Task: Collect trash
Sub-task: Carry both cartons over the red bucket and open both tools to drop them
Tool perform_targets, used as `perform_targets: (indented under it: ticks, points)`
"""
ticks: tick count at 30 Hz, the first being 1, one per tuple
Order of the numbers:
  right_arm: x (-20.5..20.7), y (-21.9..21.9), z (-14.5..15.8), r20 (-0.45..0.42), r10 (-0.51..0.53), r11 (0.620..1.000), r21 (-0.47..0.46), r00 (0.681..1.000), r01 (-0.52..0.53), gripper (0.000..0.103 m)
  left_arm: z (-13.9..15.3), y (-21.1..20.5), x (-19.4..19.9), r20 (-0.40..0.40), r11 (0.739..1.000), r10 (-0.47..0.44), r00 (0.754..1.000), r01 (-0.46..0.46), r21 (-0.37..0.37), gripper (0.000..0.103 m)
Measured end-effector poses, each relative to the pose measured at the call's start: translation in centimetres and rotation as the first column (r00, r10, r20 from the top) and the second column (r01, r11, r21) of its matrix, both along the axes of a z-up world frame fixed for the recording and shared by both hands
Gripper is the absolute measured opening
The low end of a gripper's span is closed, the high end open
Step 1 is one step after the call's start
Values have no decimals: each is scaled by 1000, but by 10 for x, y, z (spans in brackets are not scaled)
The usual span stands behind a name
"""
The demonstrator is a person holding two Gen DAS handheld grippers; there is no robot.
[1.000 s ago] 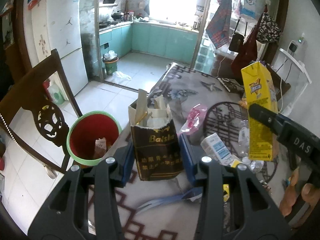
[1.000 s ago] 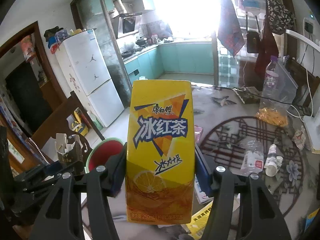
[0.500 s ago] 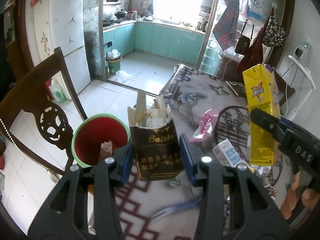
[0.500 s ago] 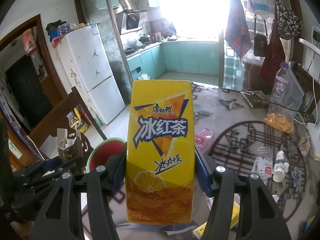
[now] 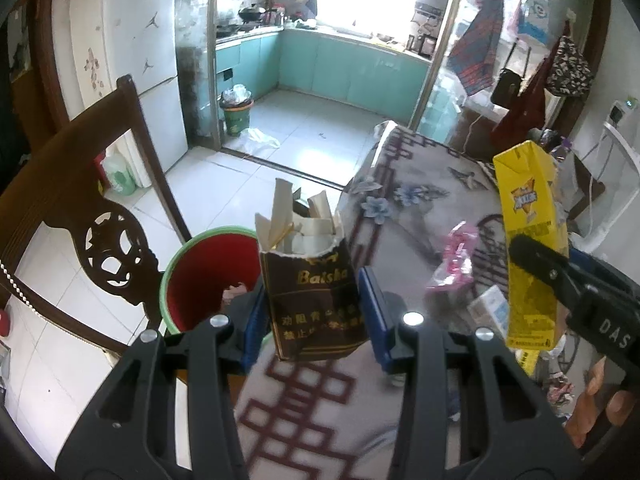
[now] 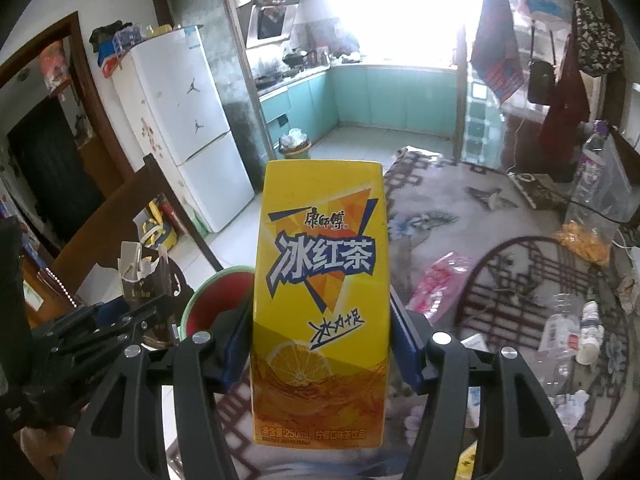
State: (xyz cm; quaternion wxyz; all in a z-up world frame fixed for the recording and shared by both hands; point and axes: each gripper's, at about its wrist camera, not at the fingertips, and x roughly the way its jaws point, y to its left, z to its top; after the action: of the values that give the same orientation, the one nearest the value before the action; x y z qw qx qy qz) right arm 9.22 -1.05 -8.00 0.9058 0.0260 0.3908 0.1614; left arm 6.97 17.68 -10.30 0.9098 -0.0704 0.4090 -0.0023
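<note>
- Left gripper (image 5: 314,314) pinching torn brown packet (image 5: 316,300) at lower sides; held by rim of red bin (image 5: 208,276)
- Right gripper (image 6: 320,350) clamped on yellow drink carton (image 6: 320,300) mid-body, above table (image 6: 440,216)
- Both prob. light, crushable; packet soft, grip low; carton smooth, squeeze gently at flat sides

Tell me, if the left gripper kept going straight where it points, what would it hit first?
Probably the table edge just ahead of the left gripper and its pack; the red bin sits slightly left. Depth unclear.
</note>
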Motion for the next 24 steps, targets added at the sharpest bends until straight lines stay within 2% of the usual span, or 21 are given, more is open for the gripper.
perform_targets:
  ticks: [5, 15, 24]
  points:
    - [16, 37, -19, -58, 52, 999, 6, 997, -52, 58, -15, 34, 13, -33, 999, 33, 999, -33, -2, 41]
    - [50, 100, -69, -215, 142, 990, 12, 966, -143, 58, -56, 103, 48, -132, 994, 105, 986, -107, -6, 41]
    - [81, 127, -99, -303, 190, 982, 47, 934, -184, 58, -75, 123, 81, -161, 993, 113, 980, -115, 1, 41]
